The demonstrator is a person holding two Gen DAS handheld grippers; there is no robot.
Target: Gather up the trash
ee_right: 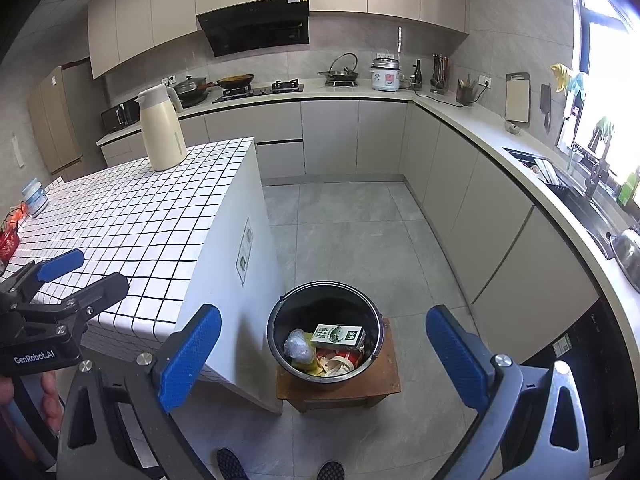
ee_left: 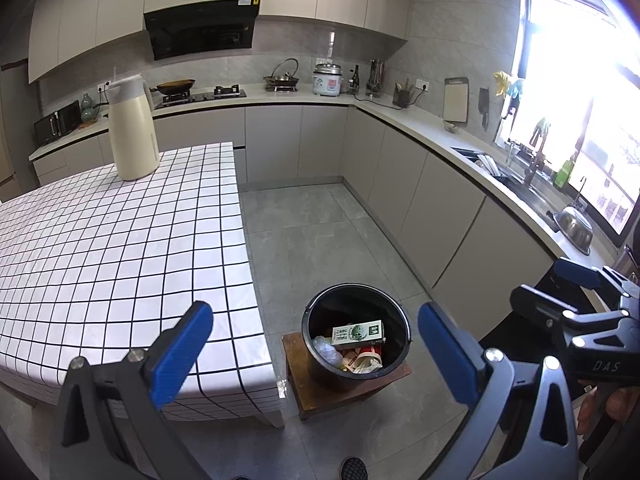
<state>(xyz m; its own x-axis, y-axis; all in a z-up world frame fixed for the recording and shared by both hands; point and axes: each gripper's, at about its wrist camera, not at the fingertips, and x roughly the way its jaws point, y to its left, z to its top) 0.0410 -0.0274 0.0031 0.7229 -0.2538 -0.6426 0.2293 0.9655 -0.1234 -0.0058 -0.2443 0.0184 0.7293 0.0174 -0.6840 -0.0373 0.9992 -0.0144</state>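
A black bucket (ee_left: 320, 364) stands on a low wooden stool (ee_left: 316, 398) beside the table. It holds trash: a green and white carton (ee_left: 358, 333), a crumpled plastic bag (ee_left: 326, 350) and red and white wrappers. It also shows in the right wrist view (ee_right: 280, 356), with the carton (ee_right: 338, 336) on top. My left gripper (ee_left: 316, 356) is open and empty, above and in front of the bucket. My right gripper (ee_right: 324, 354) is open and empty, also above the bucket. Each gripper shows in the other's view: the right one (ee_left: 560, 284) and the left one (ee_right: 86, 270).
A table with a white grid cloth (ee_left: 120, 260) carries a cream thermos jug (ee_left: 130, 132). A jar (ee_right: 34, 196) and a red packet (ee_right: 8, 240) sit at its far left. Kitchen counters (ee_left: 420, 128) line the back and right, with a sink (ee_left: 520, 184). Grey tile floor (ee_left: 320, 240) lies between.
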